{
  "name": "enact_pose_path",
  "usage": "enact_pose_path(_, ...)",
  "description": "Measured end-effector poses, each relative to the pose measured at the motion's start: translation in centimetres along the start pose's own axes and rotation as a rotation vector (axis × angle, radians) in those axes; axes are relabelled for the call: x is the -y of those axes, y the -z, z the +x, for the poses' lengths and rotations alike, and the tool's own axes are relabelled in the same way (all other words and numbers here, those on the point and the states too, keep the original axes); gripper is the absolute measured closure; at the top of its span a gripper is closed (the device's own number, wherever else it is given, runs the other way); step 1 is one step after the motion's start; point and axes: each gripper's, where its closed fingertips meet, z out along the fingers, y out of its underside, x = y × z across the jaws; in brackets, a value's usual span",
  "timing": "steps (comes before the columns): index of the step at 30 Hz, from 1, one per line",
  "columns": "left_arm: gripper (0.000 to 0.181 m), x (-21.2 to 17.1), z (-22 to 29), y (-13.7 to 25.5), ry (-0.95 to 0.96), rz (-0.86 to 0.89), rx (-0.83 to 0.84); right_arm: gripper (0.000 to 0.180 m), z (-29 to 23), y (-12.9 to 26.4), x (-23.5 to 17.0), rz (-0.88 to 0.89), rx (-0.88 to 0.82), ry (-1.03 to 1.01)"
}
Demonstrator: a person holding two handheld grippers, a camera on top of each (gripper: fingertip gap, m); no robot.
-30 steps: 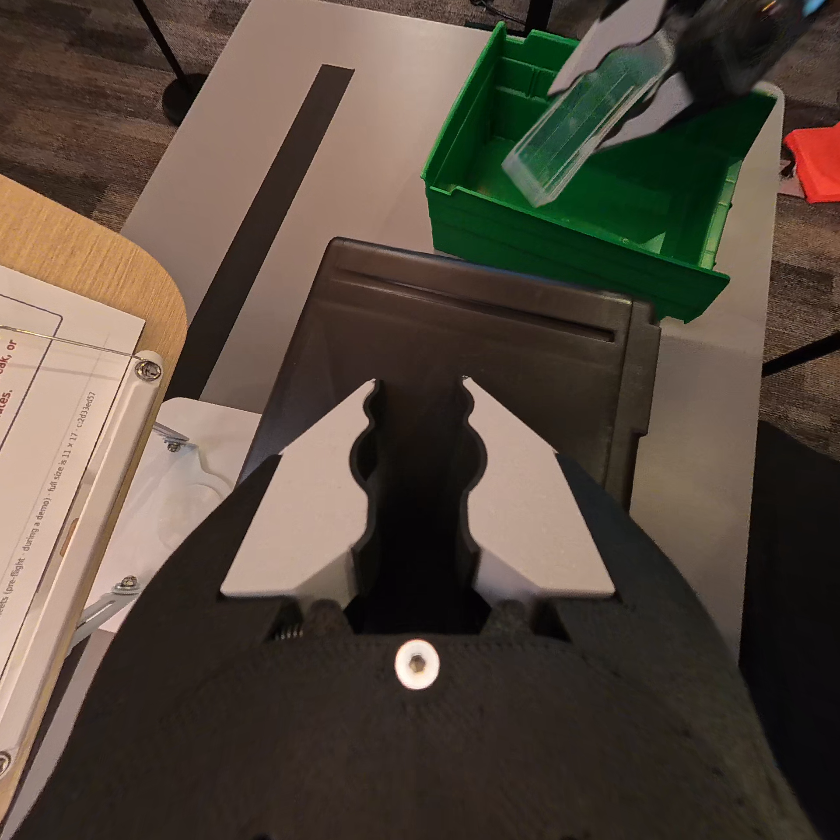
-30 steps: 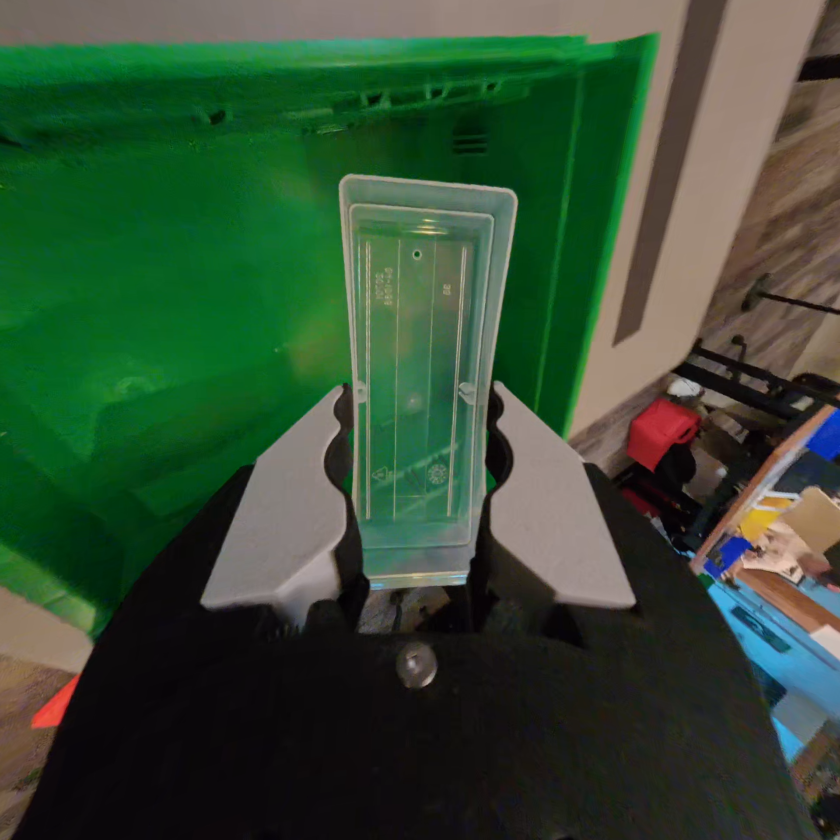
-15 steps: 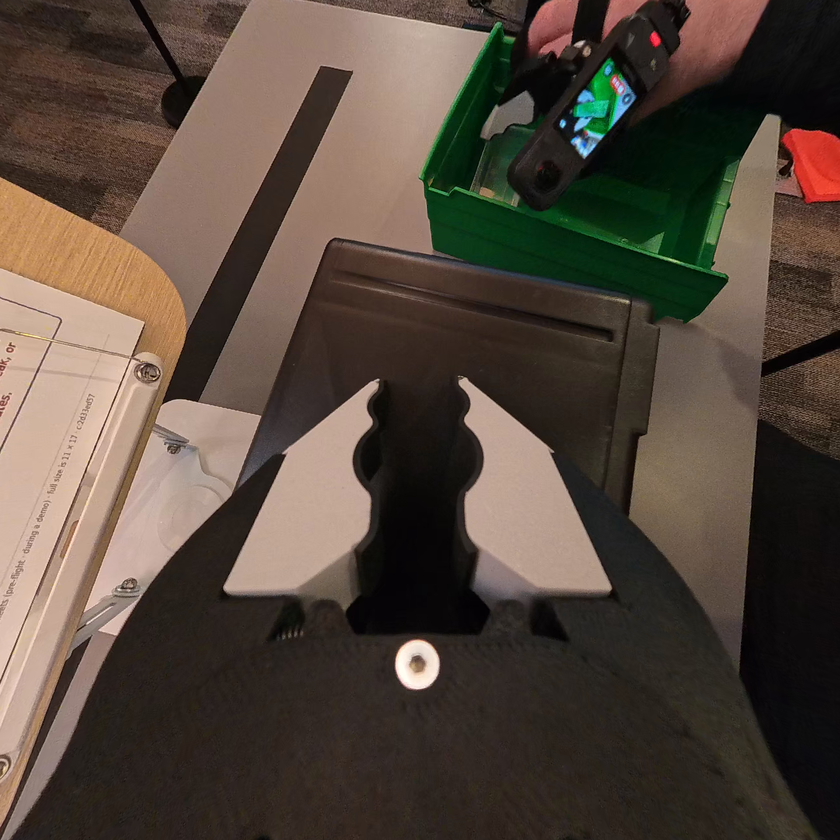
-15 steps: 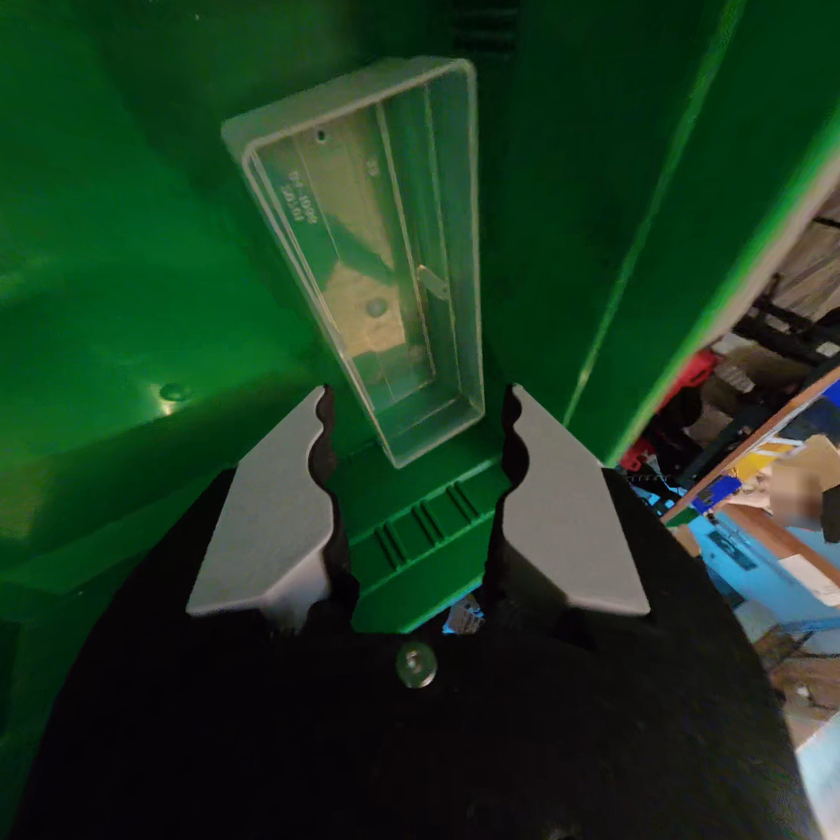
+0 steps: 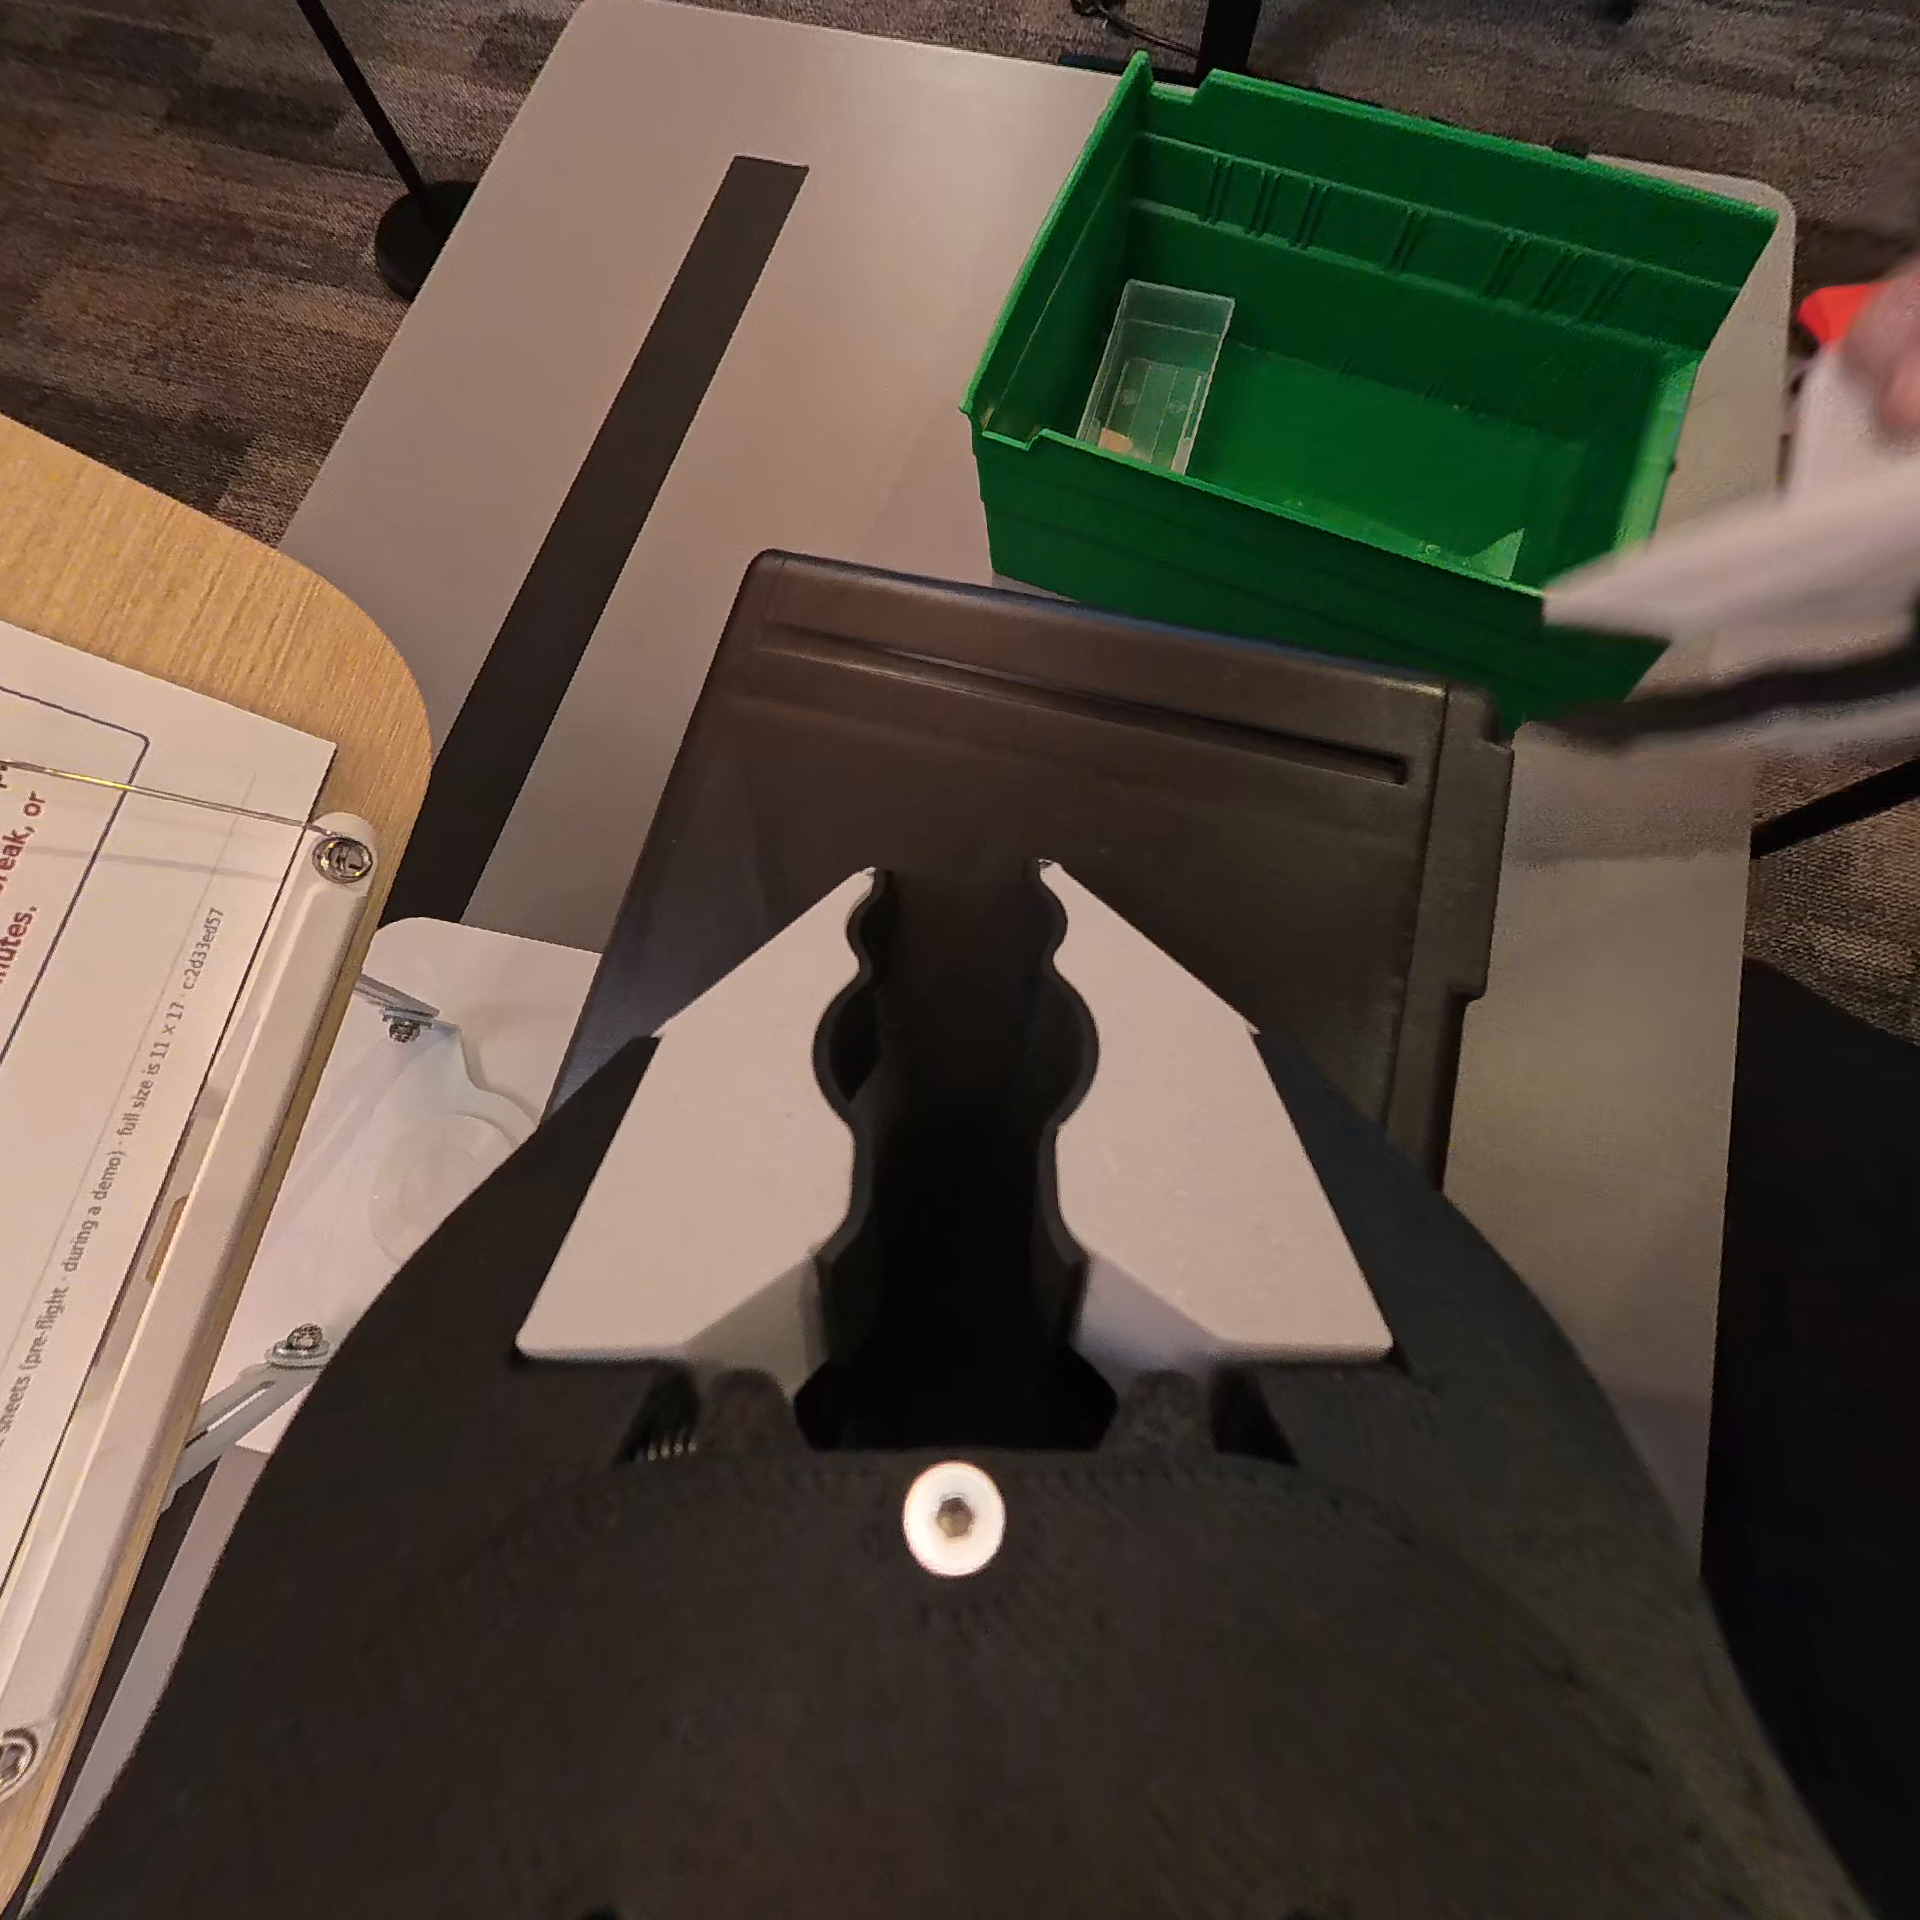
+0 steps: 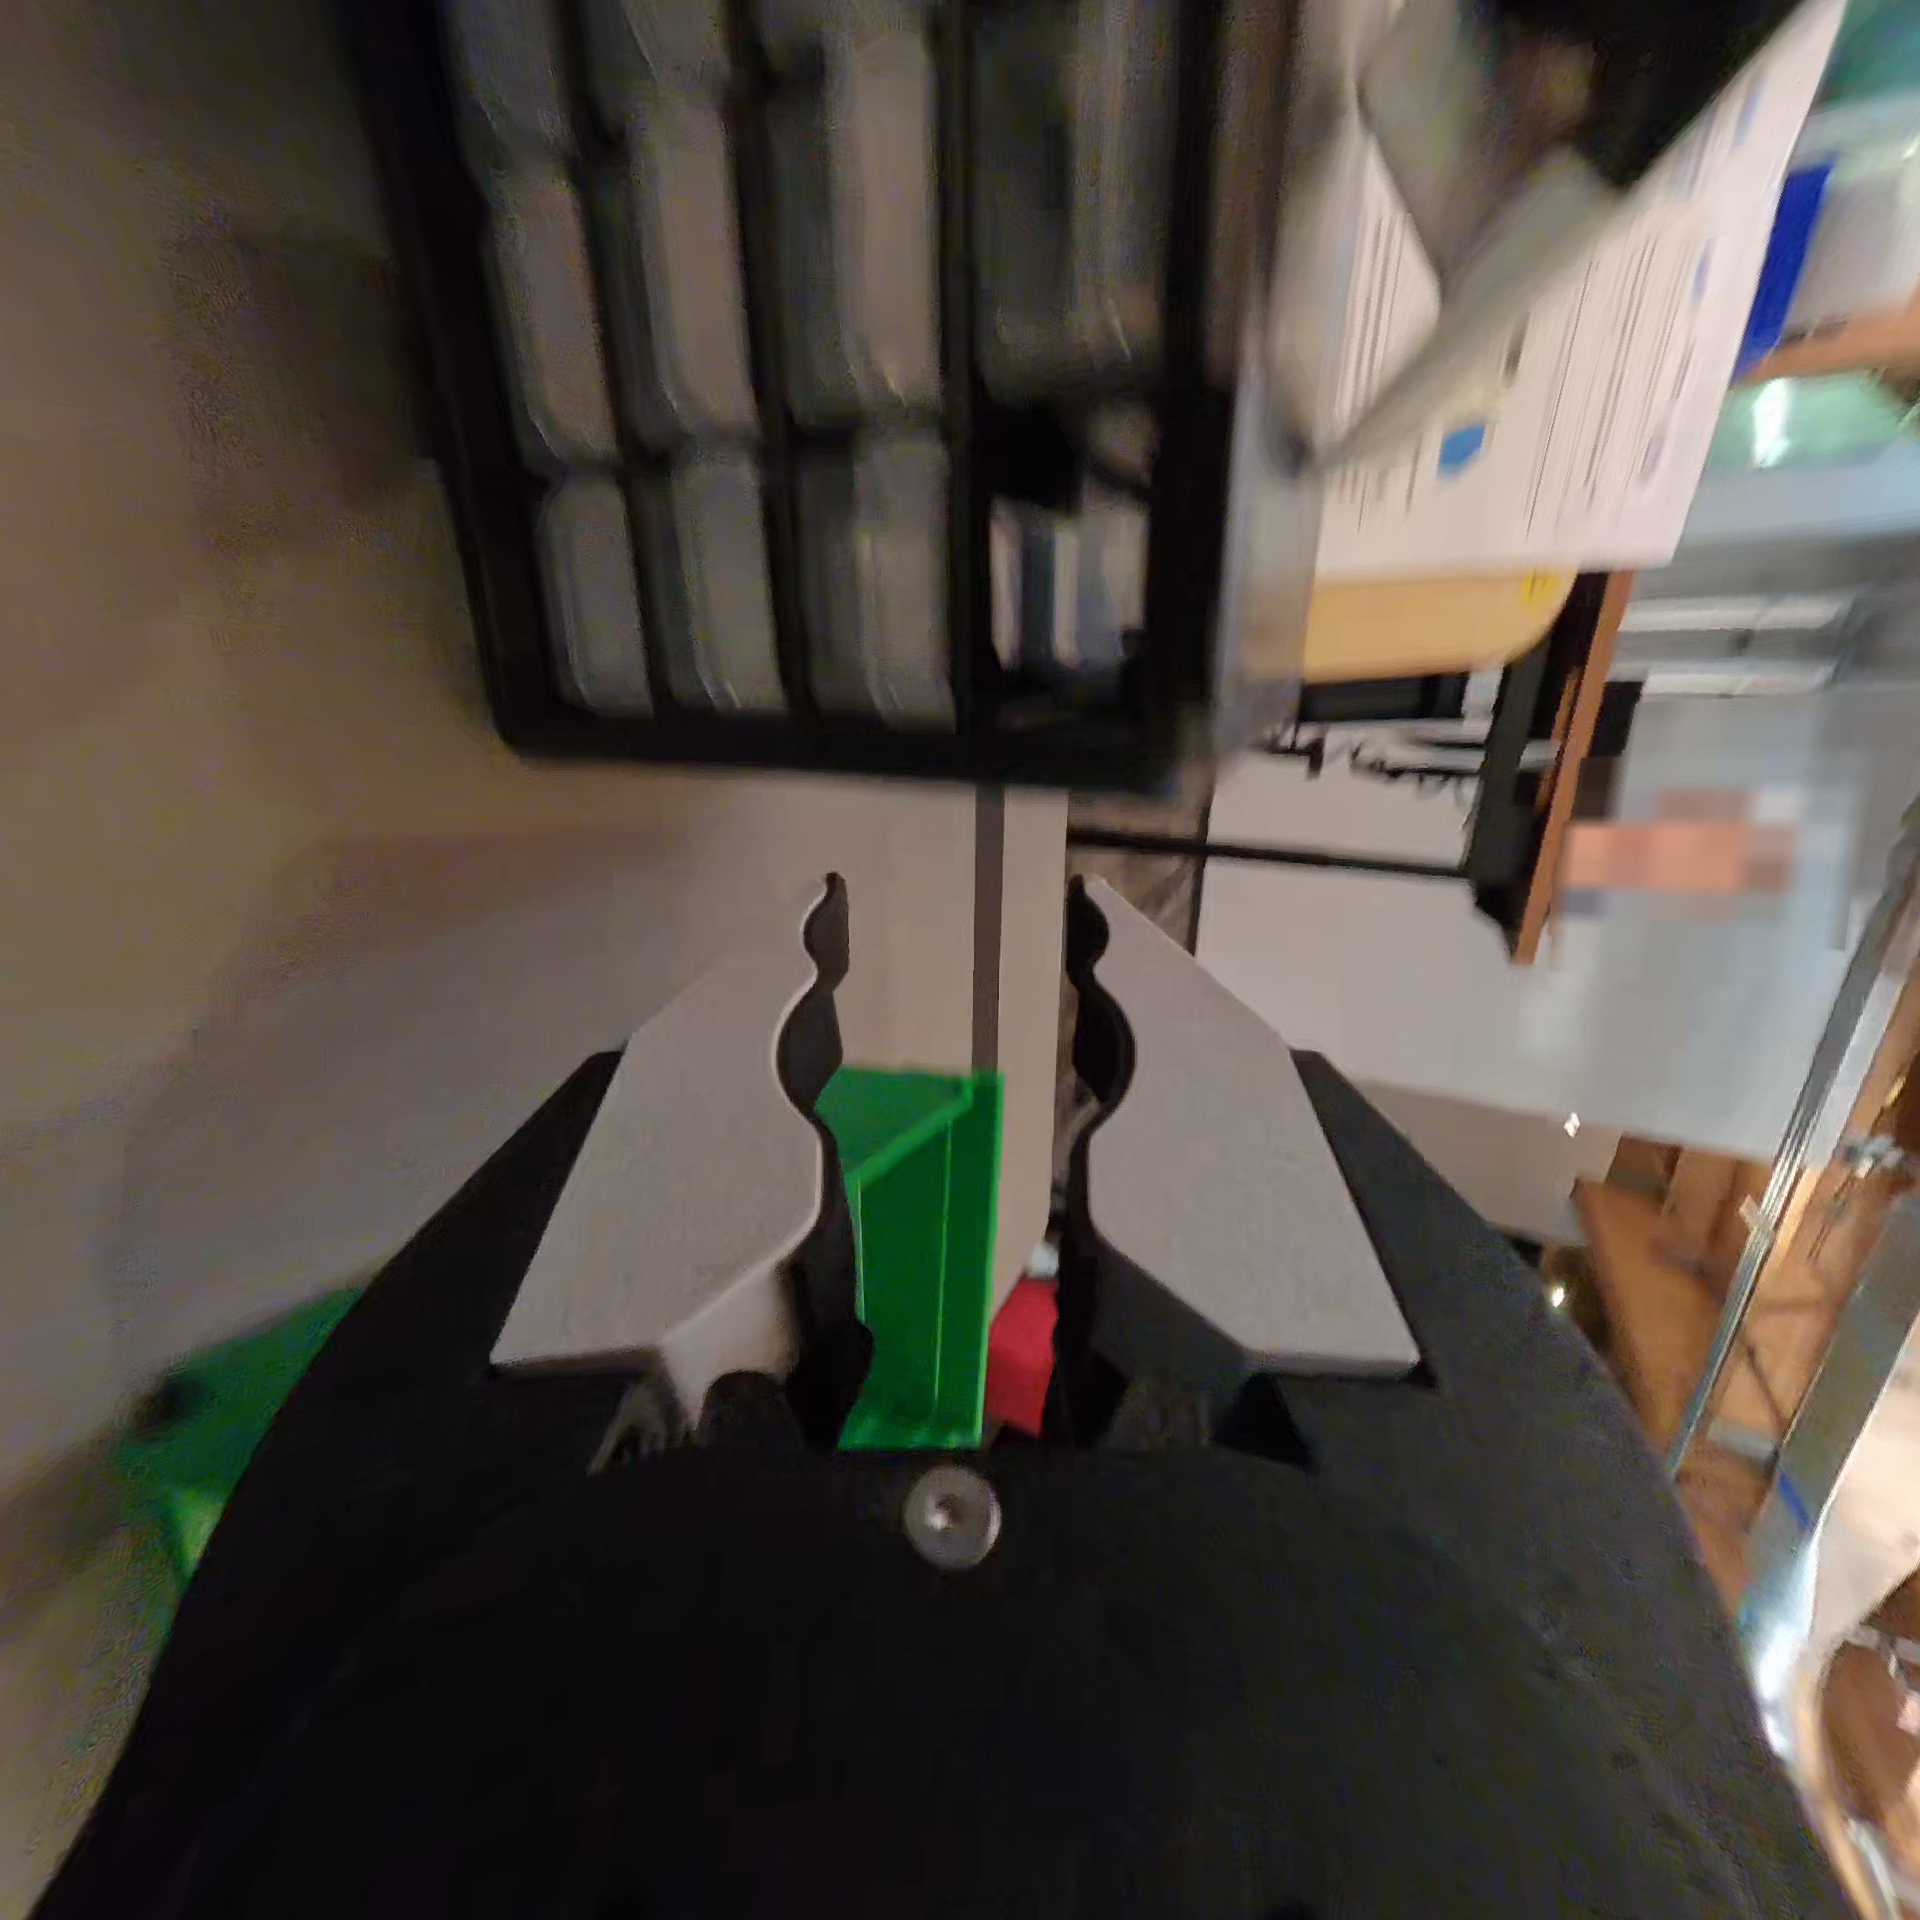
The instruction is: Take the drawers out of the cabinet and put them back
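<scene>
The black cabinet (image 5: 1091, 790) stands on the grey table, seen from above in the left wrist view. My left gripper (image 5: 958, 878) is open and empty just over its top. Behind it a green bin (image 5: 1039, 312) holds a clear drawer (image 5: 1158, 374) lying at its left end. My right gripper (image 5: 1714, 592) shows as a blur at the right edge, near the bin's front corner. In the right wrist view my right gripper (image 6: 956, 894) is open and empty. It faces the cabinet front (image 6: 779, 416), blurred, with several clear drawers in their slots. A corner of the green bin (image 6: 914, 1247) shows between its fingers.
A wooden table with a printed sheet under a clear holder (image 5: 156, 1039) is close on the left. A black stripe (image 5: 644, 468) runs along the grey table. A stand base (image 5: 416, 239) is on the carpet. A red object (image 5: 1839, 312) lies at the far right.
My right gripper let go of the clear drawer inside the green bin, pulled out of the bin and swung round to face the cabinet front. My left gripper has stayed put.
</scene>
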Motion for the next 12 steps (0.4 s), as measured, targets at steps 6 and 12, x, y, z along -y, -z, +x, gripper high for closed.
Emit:
enact_pose_path(6, 0.156, 0.0, 0.0, 0.0, 0.000, 0.000, 0.000, 0.145, -2.8, -4.3, 6.0, 0.094, -0.169, 0.088)
enact_pose_path(12, 0.156, 0.0, 0.0, 0.0, 0.002, 0.000, -0.002, 0.168, -1.5, -5.9, 6.3, 0.097, -0.280, 0.077)
